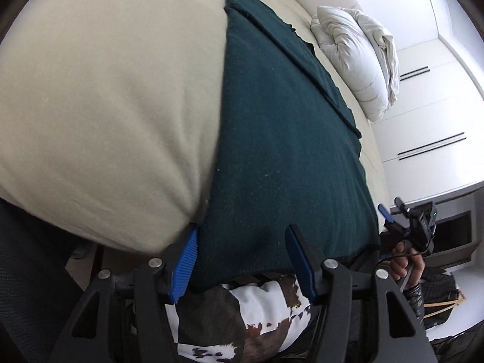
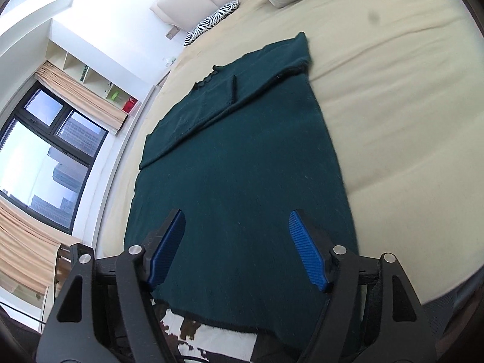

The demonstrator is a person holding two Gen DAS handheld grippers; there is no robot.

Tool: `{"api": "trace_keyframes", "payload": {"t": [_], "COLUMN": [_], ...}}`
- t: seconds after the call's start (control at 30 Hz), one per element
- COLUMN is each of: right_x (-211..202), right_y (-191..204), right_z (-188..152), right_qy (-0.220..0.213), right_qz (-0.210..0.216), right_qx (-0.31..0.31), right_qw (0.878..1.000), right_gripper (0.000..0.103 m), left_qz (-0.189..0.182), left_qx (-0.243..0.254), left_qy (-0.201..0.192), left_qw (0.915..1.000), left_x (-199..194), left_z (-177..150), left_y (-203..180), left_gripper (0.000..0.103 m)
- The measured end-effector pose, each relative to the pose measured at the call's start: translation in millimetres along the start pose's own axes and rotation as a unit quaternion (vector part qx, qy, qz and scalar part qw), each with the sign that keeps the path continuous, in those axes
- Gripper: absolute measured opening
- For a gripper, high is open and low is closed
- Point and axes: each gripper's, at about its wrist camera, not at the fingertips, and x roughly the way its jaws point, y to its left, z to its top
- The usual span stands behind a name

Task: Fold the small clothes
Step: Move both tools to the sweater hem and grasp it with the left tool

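Two grippers hang over a dark green garment (image 2: 242, 166) spread flat on the beige bed sheet (image 2: 393, 106) — its sleeves folded in near the far end. The left gripper (image 1: 242, 260) is spread wide at the near hem, gripping nothing; the right gripper (image 2: 239, 248) also gapes wide — empty above the cloth.

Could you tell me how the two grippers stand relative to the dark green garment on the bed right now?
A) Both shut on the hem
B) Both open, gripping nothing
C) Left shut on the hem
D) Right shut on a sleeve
B: the left gripper and right gripper both show blue fingers spread wide over the dark green garment, pinching no cloth.
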Motion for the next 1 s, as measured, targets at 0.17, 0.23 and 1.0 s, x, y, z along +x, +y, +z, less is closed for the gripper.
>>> {"api": "trace_keyframes", "payload": {"t": [0.17, 0.23, 1.0], "right_x": [-11.7, -18.7, -48.8], "right_y": [-9.9, -15.6, -64.9], "right_z": [-4.7, -5.8, -23.1], "right_qy": [0.014, 0.017, 0.111], "right_qz": [-0.014, -0.023, -0.068], "right_qx": [0.002, 0.003, 0.071], "right_qw": [1.000, 1.000, 0.989], "right_gripper": [0.070, 0.070, 0.062], "left_qz": [-0.016, -0.016, 0.007], "left_qx": [-0.022, -0.023, 0.022], "left_qy": [0.002, 0.002, 0.030], "left_qw": [0.9996, 0.9996, 0.9993], "left_x": [-0.2, 0.7, 12.5], "left_z": [2.3, 2.6, 4.8], "left_y": [7.9, 8.4, -9.1], "left_gripper": [0.046, 0.039, 0.007]}}
